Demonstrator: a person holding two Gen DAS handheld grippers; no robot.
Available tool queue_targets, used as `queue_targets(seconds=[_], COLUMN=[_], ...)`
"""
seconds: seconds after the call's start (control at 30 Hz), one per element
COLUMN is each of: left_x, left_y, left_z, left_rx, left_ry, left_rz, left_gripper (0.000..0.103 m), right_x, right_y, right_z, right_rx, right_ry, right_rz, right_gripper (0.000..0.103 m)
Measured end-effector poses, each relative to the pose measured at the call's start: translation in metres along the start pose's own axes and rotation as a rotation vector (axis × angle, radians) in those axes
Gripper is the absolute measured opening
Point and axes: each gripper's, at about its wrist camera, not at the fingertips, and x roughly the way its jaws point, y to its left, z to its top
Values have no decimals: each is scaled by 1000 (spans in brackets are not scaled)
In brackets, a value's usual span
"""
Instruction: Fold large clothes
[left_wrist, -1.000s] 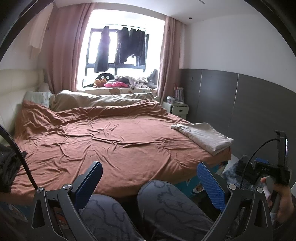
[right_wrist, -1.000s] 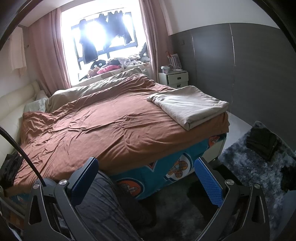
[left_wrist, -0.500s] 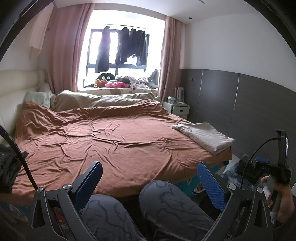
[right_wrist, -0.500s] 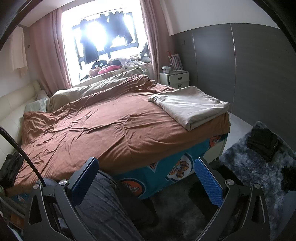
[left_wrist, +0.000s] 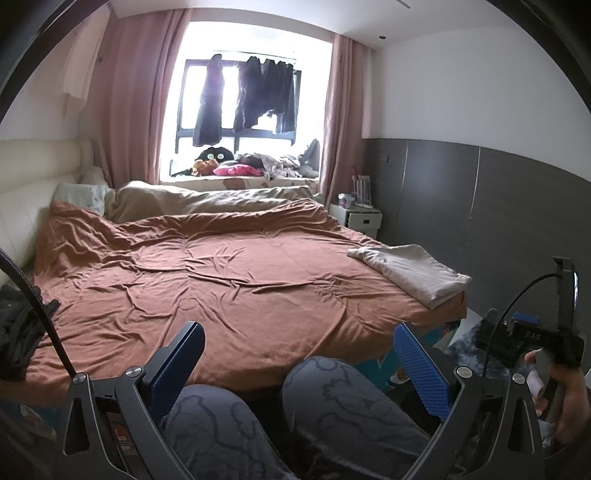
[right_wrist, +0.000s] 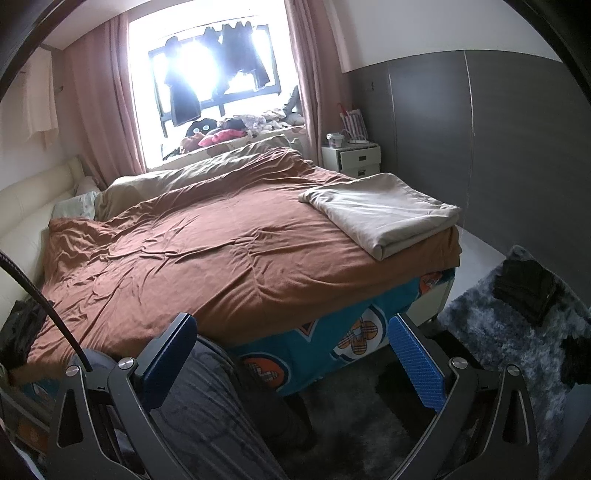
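hovering over the person's knees (left_wrist: 314, 406), the left gripper (left_wrist: 299, 363) and right gripper (right_wrist: 291, 356) gape empty; a folded beige cloth (right_wrist: 384, 212) lies on the bed (right_wrist: 207, 258).

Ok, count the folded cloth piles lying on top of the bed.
1: the beige folded cloth on the brown bedspread at the bed's far right corner. A dark bundle at the left edge is unclear.

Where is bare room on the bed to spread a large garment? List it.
The brown cover lies bare from the pillows across to the folded beige blanket at the right foot corner. A dark bundle crowds the near left edge; the windowsill is cluttered.
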Motion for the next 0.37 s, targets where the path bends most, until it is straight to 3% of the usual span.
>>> queue_targets(seconds=[0.37], left_x=[-9], left_y=[-3], left_z=[-4], left_rx=[2], left_ry=[-15], left_rz=[-4], left_gripper=[103], right_x=[-4], right_y=[0], right_z=[-3], right_rx=[-6], right_ry=[-2], right_rz=[5], right_gripper=[103])
